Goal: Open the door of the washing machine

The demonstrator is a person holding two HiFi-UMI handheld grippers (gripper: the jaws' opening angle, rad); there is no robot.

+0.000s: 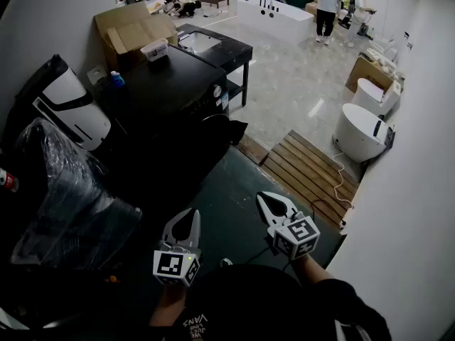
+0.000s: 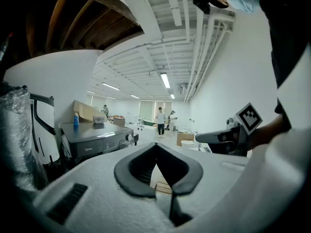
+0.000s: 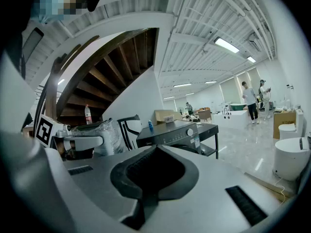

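Note:
The dark washing machine (image 1: 165, 89) stands ahead of me on the left, its control panel and round front door (image 1: 215, 123) facing right; the door lies flat against the front. In the head view my left gripper (image 1: 193, 212) and right gripper (image 1: 262, 196) float side by side over the dark floor, well short of the machine. Both are shut with nothing between the jaws. The left gripper view has the machine (image 2: 97, 139) at left beyond the left gripper (image 2: 156, 144), with the right gripper (image 2: 218, 137) to its right. The right gripper view puts the machine (image 3: 176, 132) straight beyond the right gripper (image 3: 155, 148).
A blue bottle (image 1: 117, 79) and a small box sit on the machine's top. Behind it are a cardboard box (image 1: 131, 28) and a black table (image 1: 217, 48). A plastic-wrapped bundle (image 1: 64, 190) lies at left, a wooden pallet (image 1: 309, 169) and white tubs (image 1: 359, 130) at right. People stand far back (image 1: 327, 6).

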